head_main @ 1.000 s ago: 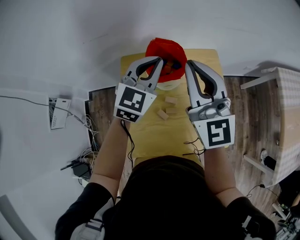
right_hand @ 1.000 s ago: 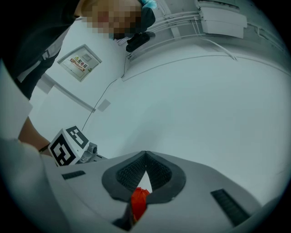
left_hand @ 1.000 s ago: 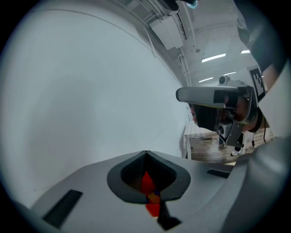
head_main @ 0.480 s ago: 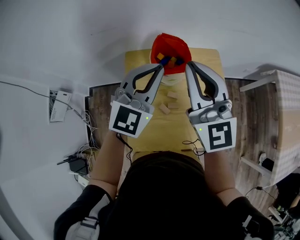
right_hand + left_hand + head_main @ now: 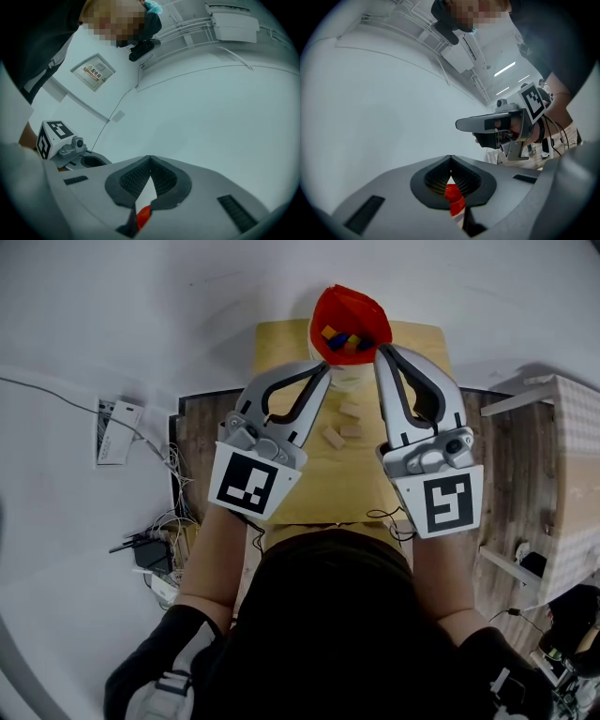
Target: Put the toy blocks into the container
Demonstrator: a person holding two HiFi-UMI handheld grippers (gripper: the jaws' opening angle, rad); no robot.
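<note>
The red container (image 5: 350, 313) stands at the far end of the small wooden table (image 5: 319, 486), with several coloured blocks (image 5: 343, 338) inside it. Three plain wooden blocks (image 5: 341, 426) lie on the table between my grippers. My left gripper (image 5: 325, 369) points at the container's near left side, jaws shut with nothing between them. My right gripper (image 5: 382, 351) is shut and empty too, its tip by the container's near right rim. In the left gripper view (image 5: 450, 160) and the right gripper view (image 5: 150, 159), a sliver of the red container (image 5: 454, 199) (image 5: 143, 214) shows through the jaw slot.
A white wall lies behind the table. Cables and a power strip (image 5: 155, 559) lie on the wooden floor at the left. A pale side table (image 5: 567, 456) stands at the right. The person's body covers the table's near edge.
Both grippers have drawn back from over the container toward the person, and the coloured blocks inside it now show. Both stay shut.
</note>
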